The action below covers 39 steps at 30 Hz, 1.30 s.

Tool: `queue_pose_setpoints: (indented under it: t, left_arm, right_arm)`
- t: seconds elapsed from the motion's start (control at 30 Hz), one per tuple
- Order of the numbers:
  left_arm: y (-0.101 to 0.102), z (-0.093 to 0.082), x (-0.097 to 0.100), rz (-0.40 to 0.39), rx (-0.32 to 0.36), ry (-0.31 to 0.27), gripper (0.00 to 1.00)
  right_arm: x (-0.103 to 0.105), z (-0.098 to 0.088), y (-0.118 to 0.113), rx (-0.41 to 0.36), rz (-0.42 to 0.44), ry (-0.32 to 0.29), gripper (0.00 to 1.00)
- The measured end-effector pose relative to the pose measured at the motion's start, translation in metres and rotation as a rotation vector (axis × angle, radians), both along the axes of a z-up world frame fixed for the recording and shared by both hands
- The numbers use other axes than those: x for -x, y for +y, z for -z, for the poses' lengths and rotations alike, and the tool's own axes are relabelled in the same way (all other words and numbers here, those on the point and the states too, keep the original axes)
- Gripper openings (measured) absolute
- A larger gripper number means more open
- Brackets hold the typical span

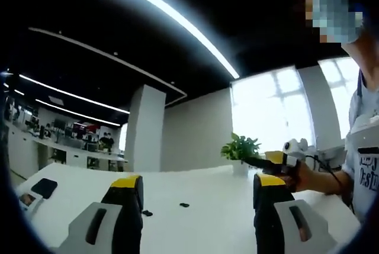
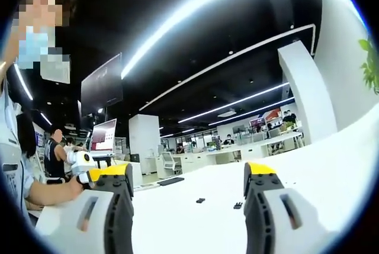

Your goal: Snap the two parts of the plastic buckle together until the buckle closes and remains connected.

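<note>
left gripper view: low over table (image 1: 201, 218), faces window at 1 o'clock | right gripper view: low over table, faces office at 12 | shared: two buckle parts (image 1: 184, 205), mid-distance, both views

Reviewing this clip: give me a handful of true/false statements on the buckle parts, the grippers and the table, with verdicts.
1. The two buckle parts lie apart on the white table. True.
2. The left gripper is shut on a buckle part. False: its jaws stand wide apart with nothing between them.
3. The right gripper is open and holds nothing. True.
4. A potted plant stands on the far side of the table. True.
5. The buckle is already snapped together. False: in the right gripper view the two pieces also lie separate.
</note>
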<state>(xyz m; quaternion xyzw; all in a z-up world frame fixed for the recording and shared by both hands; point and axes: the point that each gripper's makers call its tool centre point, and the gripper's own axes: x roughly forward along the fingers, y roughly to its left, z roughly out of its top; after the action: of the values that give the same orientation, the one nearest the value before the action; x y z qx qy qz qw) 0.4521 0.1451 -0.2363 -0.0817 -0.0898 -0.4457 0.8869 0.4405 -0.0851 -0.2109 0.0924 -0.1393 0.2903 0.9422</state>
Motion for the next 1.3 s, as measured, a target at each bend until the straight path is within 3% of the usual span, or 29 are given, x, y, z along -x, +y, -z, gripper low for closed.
queue_pose_setpoints:
  t: [0.23,0.53,0.73,1.3]
  left_arm:
    - [-0.002,-0.014,-0.006,0.001,0.019,-0.016,0.72]
    - [-0.006,-0.019,-0.027,0.0,-0.032,-0.033,0.73]
    - [-0.006,-0.01,-0.045,-0.031,-0.07,-0.039,0.71]
    - [-0.037,0.003,-0.073,0.017,-0.14,-0.011,0.72]
  right_arm:
    - [0.002,-0.004,-0.001,-0.003,0.0,-0.012,0.78]
    - [0.001,-0.003,0.002,-0.008,-0.013,-0.004,0.78]
    - [0.0,-0.002,0.002,-0.001,-0.009,-0.006,0.77]
    - [-0.001,0.0,0.003,0.014,-0.006,-0.004,0.77]
